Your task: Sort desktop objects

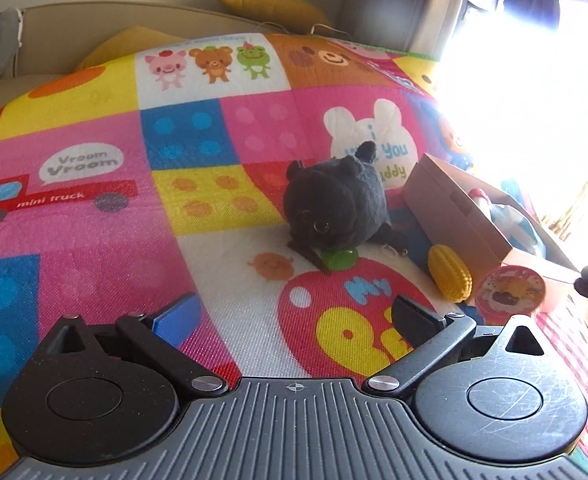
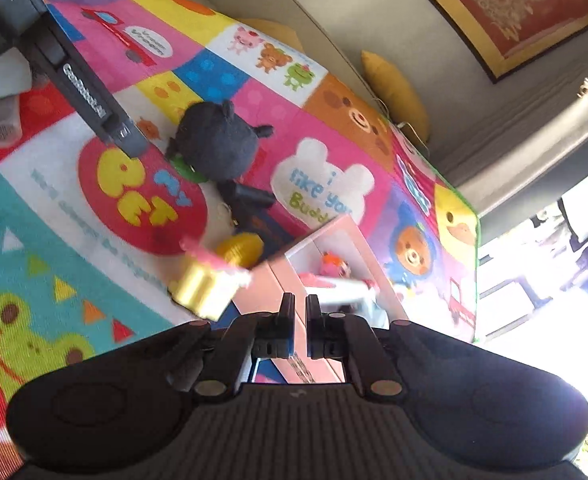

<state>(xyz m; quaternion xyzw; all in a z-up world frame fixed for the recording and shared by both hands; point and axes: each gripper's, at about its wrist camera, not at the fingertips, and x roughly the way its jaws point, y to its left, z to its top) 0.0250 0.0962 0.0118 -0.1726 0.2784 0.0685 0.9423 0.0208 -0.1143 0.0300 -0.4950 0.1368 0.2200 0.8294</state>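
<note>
— Low in the frame of my right wrist view, my right gripper (image 2: 298, 312) is clenched, jaws nearly touching, and I see nothing between them

— So you're carrying nothing?

— Nothing I can see. Just left of its fingertips sits a blurred yellow toy with a pink top (image 2: 209, 282), loose on the mat (image 2: 53, 220). Just above the fingertips is the pink box (image 2: 326, 248), with small toys already inside

— And the other one?

— My left gripper (image 1: 294, 316) is spread wide and empty, at the bottom of its own view. Beyond it, mid-frame, the black plush (image 1: 336, 204) lies on a green piece (image 1: 338, 258); to the right lie the yellow corn (image 1: 450, 278) and a round printed lid (image 1: 510, 290), beside the box

— What worries you?

— The picture is smeared, so I judge I'm moving fast. Shut fingers this close could knock the yellow toy away or bump the box wall and shift it. The window glare on the right washes out the box's far edge, so I may misjudge it. Also, the plush hides the green piece; grabbing one might drag the other
</note>
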